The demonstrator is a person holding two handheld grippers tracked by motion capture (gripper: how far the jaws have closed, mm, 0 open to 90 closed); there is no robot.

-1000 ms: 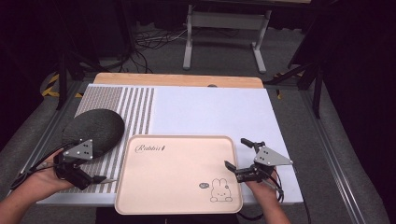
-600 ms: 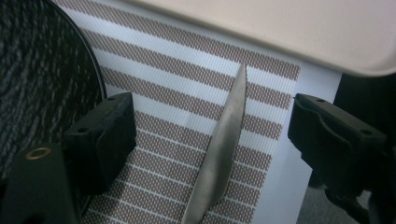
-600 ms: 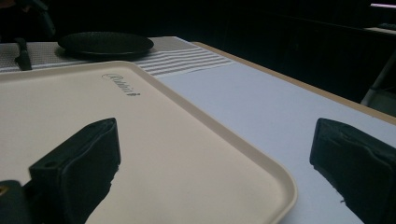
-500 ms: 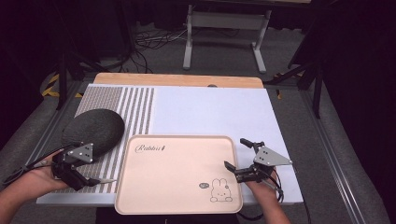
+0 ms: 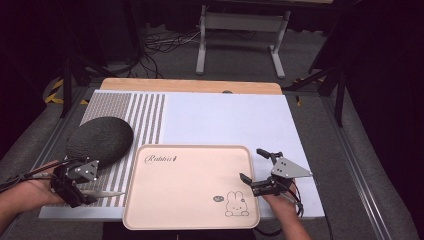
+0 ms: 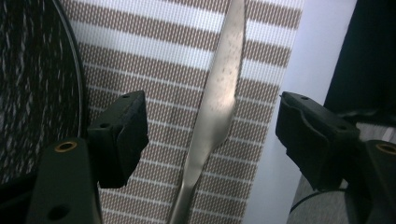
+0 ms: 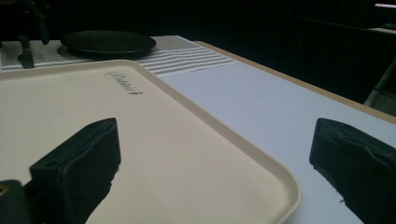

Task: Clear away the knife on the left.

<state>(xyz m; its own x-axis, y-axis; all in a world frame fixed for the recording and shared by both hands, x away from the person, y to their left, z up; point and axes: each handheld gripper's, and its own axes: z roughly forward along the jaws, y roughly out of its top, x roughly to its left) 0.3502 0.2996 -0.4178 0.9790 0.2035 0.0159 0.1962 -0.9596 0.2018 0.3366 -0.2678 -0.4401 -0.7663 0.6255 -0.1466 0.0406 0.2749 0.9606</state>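
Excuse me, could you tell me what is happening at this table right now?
A person works with a gripper in each hand. The left gripper has just been closing its jaws around a metal knife that lies on the striped mat beside a dark plate; the pads are not yet touching it. The right gripper waits open over the right edge of the beige tray.

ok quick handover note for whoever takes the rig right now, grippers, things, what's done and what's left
Left gripper: fingers open, just been closing around the knife, not yet pressing it.
Right gripper: open, straddling the right rim of the tray, holding nothing.
Knife lies on the striped mat, beside the dark plate.
Done: left lined up over the knife.
Left: probably grip and lift it.
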